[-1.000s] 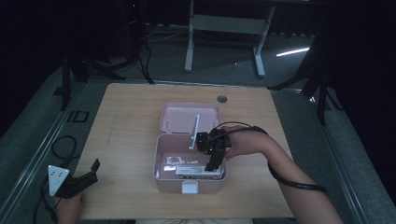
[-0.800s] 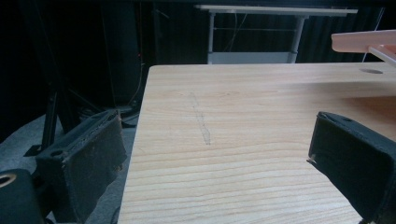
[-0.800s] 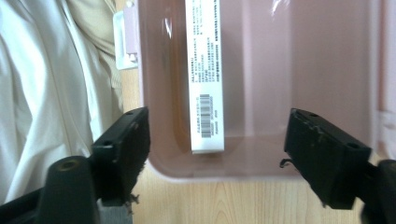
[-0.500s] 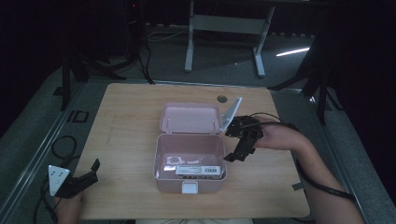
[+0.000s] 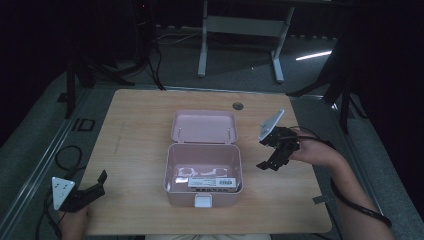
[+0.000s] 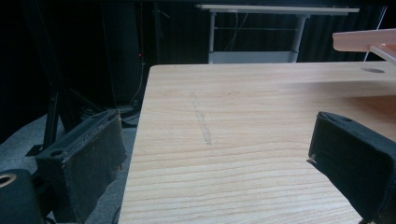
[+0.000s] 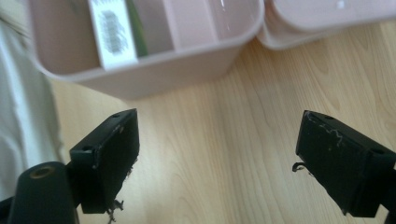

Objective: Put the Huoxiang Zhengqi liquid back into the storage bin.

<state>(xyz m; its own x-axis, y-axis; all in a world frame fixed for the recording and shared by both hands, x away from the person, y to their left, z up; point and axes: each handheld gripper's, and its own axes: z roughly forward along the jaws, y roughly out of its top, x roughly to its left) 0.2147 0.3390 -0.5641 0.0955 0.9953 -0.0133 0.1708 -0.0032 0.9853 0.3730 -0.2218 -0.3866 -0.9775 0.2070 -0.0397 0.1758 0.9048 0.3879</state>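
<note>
At the middle of the table (image 5: pixel 140 120): one pink box (image 5: pixel 204 172), lid (image 5: pixel 204 126) thrown back flat behind it, tray open to the top; contents, a white labelled packet (image 5: pixel 212 183) lying along the near wall, with some pale items beside it too dim to name. Right gripper (image 5: pixel 274 159), just beside the box's right wall and clear of it, held above the bare wood, jaws wide apart with nothing between them; its own view looks back at the box wall (image 7: pixel 154 70) and the packet (image 7: pixel 112 32). Left gripper (image 5: pixel 92 191), at the near left corner of the table, well apart from the box, jaws likewise spread and empty. Step in hand, by judgement: none named; the right gripper looks to be between dealings with the box. Next move would call for a reach back over the rim. Open room: broad bare wood left and right; table edges near both hands
</note>
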